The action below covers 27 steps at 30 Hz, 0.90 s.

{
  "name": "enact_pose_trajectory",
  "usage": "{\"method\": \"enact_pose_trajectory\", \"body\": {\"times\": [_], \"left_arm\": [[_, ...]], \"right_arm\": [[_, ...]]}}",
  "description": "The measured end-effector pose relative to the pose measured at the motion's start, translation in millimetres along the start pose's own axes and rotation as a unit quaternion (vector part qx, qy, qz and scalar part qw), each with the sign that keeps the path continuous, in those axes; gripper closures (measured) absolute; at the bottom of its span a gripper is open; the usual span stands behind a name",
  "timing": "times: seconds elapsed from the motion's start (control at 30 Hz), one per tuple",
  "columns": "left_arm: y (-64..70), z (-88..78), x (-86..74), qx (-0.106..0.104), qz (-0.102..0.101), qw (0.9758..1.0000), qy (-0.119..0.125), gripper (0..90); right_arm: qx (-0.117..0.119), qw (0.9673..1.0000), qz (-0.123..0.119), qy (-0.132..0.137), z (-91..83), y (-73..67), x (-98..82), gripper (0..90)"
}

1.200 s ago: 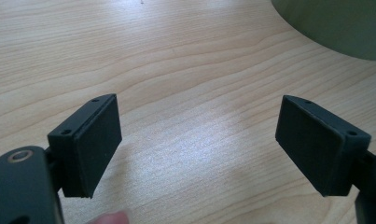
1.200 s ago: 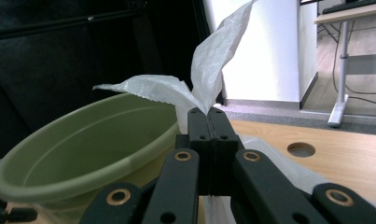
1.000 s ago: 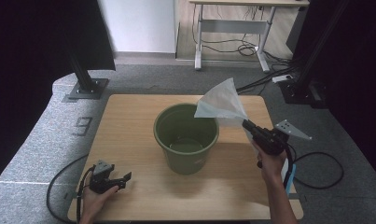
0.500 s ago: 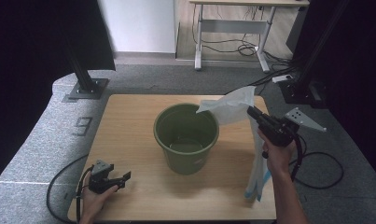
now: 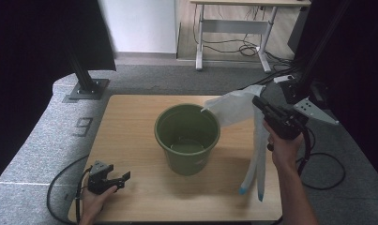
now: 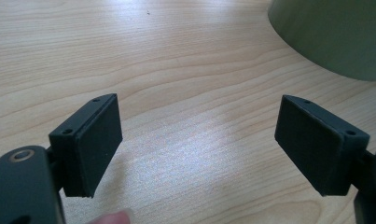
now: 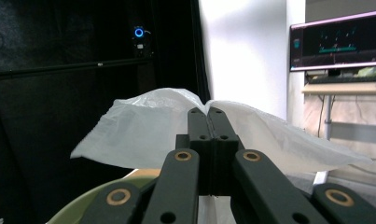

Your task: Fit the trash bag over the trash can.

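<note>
A green bucket [image 5: 187, 136] stands upright in the middle of the wooden table [image 5: 130, 122]. My right gripper [image 5: 258, 101] is raised to the right of it, shut on a white plastic bag [image 5: 233, 107]. The bag spreads toward the bucket's rim, and its two blue-tipped handles [image 5: 253, 168] hang down to the table. In the right gripper view the jaws are pressed together on the white bag [image 7: 143, 130], with the bucket's rim [image 7: 78, 210] below. My left gripper [image 5: 126, 176] rests on the table's front left, open, with bare wood between its pads [image 6: 94, 144].
The bucket's side [image 6: 335, 37] shows at the top right of the left gripper view. Cables trail off both sides of the table. Black stands [image 5: 86, 79] rise behind the table, and a desk with cables [image 5: 233, 28] is farther back.
My right gripper has risen with the bag and shifted right. The bag has stretched out, and its handles now hang down to the table. The left gripper has kept still.
</note>
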<state>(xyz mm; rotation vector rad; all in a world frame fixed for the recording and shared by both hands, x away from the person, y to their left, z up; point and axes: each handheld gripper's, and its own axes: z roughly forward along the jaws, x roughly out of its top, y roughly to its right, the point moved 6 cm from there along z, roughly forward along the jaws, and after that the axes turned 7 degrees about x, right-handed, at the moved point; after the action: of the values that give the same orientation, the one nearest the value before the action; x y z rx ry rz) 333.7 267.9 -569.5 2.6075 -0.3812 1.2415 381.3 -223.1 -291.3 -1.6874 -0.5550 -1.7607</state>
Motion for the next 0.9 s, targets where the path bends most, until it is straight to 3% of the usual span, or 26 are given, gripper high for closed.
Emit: {"method": "enact_pose_trajectory", "body": {"times": [0.27, 0.43, 0.63, 0.73, 0.9], "left_arm": [[-0.3, -1.1, 0.8, 0.000, -0.001, 1.0000, 0.004, 15.0], [0.1, -0.7, 0.6, 0.000, -0.001, 1.0000, 0.003, 15.0], [0.8, 0.0, 0.2, -0.001, 0.001, 1.0000, 0.000, 15.0], [1.1, 0.4, -0.1, -0.001, 0.002, 1.0000, -0.001, 15.0], [1.2, 1.1, -0.6, -0.001, 0.004, 1.0000, -0.003, 15.0]], "right_arm": [[-0.001, 0.9995, -0.029, 0.015, -2.7, -11.9, 23.5, 88.8], [0.005, 0.9995, -0.031, 0.009, -2.6, -15.8, 20.4, 88.7], [0.031, 0.9988, -0.028, -0.025, 8.8, -28.6, -7.3, 88.7], [0.053, 0.9959, -0.036, -0.063, 22.2, -41.5, -33.5, 88.7], [0.075, 0.9922, -0.033, -0.093, 32.4, -52.1, -55.5, 88.6]]}}
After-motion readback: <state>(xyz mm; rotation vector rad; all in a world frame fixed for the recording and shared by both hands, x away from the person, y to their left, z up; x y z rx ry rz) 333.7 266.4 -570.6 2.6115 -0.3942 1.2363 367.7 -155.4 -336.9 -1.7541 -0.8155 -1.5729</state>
